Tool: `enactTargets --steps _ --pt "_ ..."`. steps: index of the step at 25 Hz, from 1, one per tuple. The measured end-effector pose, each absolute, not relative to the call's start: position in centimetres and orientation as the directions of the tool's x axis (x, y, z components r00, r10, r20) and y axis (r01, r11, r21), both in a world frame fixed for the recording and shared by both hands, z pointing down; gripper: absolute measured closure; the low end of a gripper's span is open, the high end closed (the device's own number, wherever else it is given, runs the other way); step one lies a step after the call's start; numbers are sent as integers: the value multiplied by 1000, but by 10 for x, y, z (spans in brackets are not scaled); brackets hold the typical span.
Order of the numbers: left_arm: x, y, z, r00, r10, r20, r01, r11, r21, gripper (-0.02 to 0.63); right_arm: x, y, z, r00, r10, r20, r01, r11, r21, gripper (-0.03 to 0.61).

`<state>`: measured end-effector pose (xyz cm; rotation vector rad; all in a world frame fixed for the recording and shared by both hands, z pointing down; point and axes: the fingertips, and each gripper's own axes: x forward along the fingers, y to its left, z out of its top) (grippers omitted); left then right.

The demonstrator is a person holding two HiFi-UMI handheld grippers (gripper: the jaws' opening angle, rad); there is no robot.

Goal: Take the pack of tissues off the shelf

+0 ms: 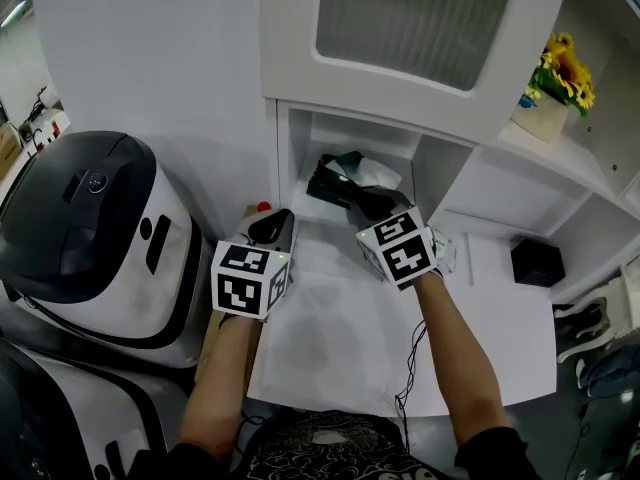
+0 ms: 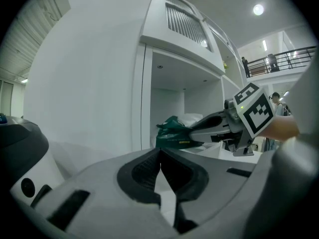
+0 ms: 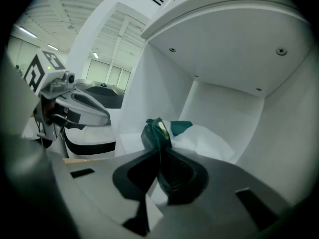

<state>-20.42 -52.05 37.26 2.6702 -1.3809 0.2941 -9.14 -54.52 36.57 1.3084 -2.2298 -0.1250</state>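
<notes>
The pack of tissues (image 1: 338, 175), dark green wrap with white at its far end, lies in the open shelf cubby (image 1: 303, 133). My right gripper (image 1: 357, 199) reaches into the cubby and is shut on the pack's near green edge (image 3: 156, 132). In the right gripper view the wrap is pinched between the jaws of the right gripper (image 3: 160, 152). My left gripper (image 1: 277, 226) hovers shut and empty just left of the cubby mouth, over the white desk. From the left gripper view its own left gripper (image 2: 159, 152) tips touch, and the pack (image 2: 174, 132) shows beyond with the right gripper (image 2: 213, 124) on it.
A large white and black rounded machine (image 1: 90, 238) stands at the left. A frosted-glass cabinet door (image 1: 420, 18) hangs above the cubby. A black box (image 1: 537, 262) and a sunflower pot (image 1: 556, 83) sit on shelves to the right. The white desk (image 1: 340, 343) lies below.
</notes>
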Motion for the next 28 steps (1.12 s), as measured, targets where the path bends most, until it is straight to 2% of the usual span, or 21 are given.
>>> enactTargets --steps 3,16,28 --pt "-207 -517 371 558 -798 227 -821 -570 13 606 -92 -543 365 -378 -834 401 -783 519 343 568" --pt "-232 -492 362 494 -839 227 -862 -507 2 607 -92 -535 339 -388 -874 294 -816 474 331 572" --pt "-242 -464 351 386 -894 228 -917 -399 -13 607 -96 -519 323 -479 -847 232 -797 530 290 572"
